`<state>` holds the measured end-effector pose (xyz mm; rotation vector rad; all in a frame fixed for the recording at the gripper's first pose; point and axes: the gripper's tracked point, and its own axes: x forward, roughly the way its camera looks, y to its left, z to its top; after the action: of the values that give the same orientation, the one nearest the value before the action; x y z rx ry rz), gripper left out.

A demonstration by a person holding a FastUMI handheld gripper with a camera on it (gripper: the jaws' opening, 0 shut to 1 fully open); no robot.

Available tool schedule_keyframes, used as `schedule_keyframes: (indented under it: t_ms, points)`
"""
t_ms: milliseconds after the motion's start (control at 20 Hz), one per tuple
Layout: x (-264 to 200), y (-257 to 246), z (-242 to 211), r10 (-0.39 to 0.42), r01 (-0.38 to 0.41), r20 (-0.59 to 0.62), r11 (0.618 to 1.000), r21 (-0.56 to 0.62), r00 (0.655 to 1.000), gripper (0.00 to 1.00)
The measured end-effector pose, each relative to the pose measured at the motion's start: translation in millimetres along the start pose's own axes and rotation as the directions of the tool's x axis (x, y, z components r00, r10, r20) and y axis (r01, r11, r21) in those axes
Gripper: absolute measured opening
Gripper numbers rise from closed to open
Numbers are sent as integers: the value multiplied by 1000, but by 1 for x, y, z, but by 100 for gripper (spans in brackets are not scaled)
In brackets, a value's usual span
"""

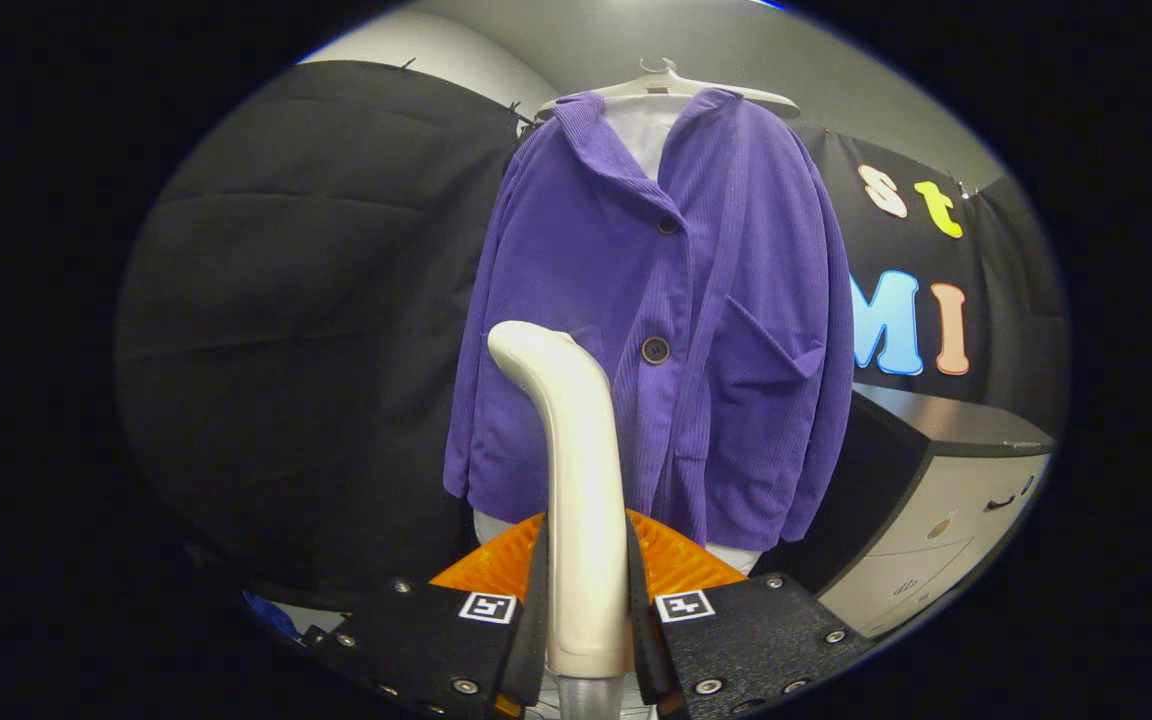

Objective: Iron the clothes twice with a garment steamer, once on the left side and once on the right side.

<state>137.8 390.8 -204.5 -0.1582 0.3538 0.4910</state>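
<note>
Black cloth point(306, 300) is hanging as the booth's back wall, draped in soft horizontal folds, with a pale grey wall and ceiling showing above it. Off to the right, past the jacket, a black-topped cabinet with light grey drawer fronts point(946, 510) is sitting against the wall, and you can make out a small dark handle on one drawer.

Front and centre, a purple corduroy button-up jacket point(636, 320) is hanging on a white plastic hanger point(671, 88). It's facing the camera, collar open at the top, two dark round buttons showing down the middle, and a patch pocket on the side nearer the cabinet. Something white is peeking out at the neck and again under the hem, looks like a form or another garment underneath, can't really tell which.

The hand-held gripper point(586, 610) is clamping the cream-white curved handle of the garment steamer point(576, 470), with both fingers pressing on its sides low down. The handle is standing upright between the fingers and bending over at its top toward the cloth wall side. From this angle the steamer's tip is overlapping the jacket's lower front, beside the lower button, but whether it's actually touching the fabric I can't say. Some orange ribbed part is sitting just behind the fingers.
</note>
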Motion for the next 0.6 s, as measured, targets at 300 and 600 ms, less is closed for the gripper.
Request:
schedule_keyframes:
  t_ms: [300, 600]
  points:
    - [-20, 13, -72, 45, -45, -139, 999, 3, 989, 36]
    - [-88, -12, -72, 46, -40, -110, 997, 59, 993, 36]
